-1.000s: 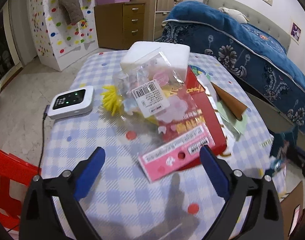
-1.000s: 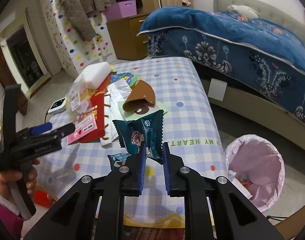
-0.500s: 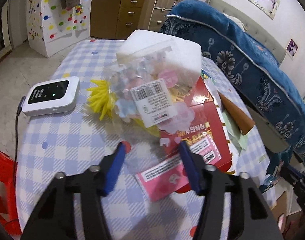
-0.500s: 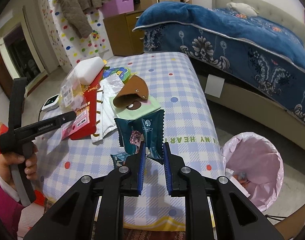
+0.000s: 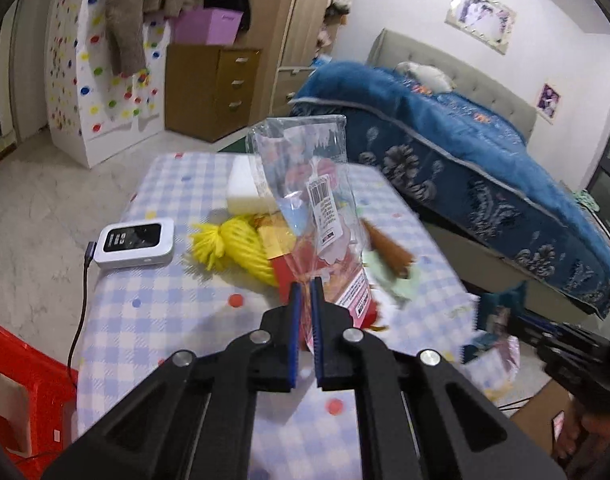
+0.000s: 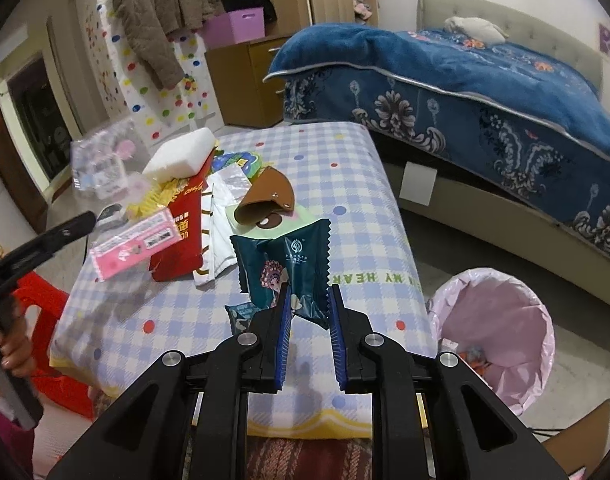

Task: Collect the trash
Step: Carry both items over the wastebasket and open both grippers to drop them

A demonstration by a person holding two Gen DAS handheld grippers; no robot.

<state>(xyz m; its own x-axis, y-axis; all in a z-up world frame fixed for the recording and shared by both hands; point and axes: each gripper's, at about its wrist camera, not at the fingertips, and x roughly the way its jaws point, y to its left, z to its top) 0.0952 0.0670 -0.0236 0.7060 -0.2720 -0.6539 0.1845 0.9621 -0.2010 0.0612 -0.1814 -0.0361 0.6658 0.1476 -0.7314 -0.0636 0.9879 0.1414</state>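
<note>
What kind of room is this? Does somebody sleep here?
It looks like a bedroom in a home. There is a big bed with a blue blanket, a wooden chest of drawers, and a jacket hanging up. So yes, somebody probably sleeps here.

The tablecloth (image 6: 385, 240) carries green capitals along its edge, seen upside down, reading "MY HEAR" before a wrapper hides the rest. The teal wrapper (image 6: 289, 264) shows a round white emblem above small white print too fine to read. The clear plastic bag (image 5: 305, 184) bears a white sticker (image 5: 325, 208) with a barcode and illegible lines. The red box (image 6: 185, 224) has gold characters, not legible.
</note>
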